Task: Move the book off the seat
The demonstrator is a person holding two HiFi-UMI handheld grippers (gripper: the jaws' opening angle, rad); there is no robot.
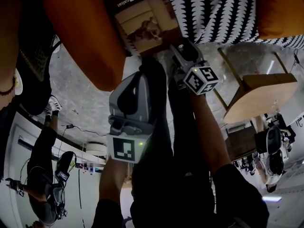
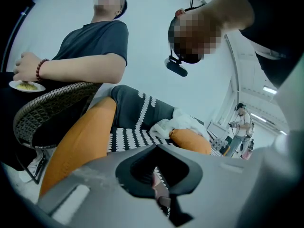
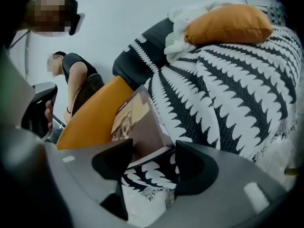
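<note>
Now the right gripper (image 3: 154, 156) straddles the book (image 3: 137, 127) corner, jaws spread, so push deeper before squeezing; left gripper (image 2: 156, 175) has jaws pressed together.

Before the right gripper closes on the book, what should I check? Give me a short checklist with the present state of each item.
1. Right gripper jaws apart: ok.
2. Book edge between those jaws: ok.
3. Book gripped: not ok, the jaws do not press it.
4. Left gripper jaws together, away from the book: ok.
5. Patterned seat cover clear of the right jaws: cannot tell.
</note>
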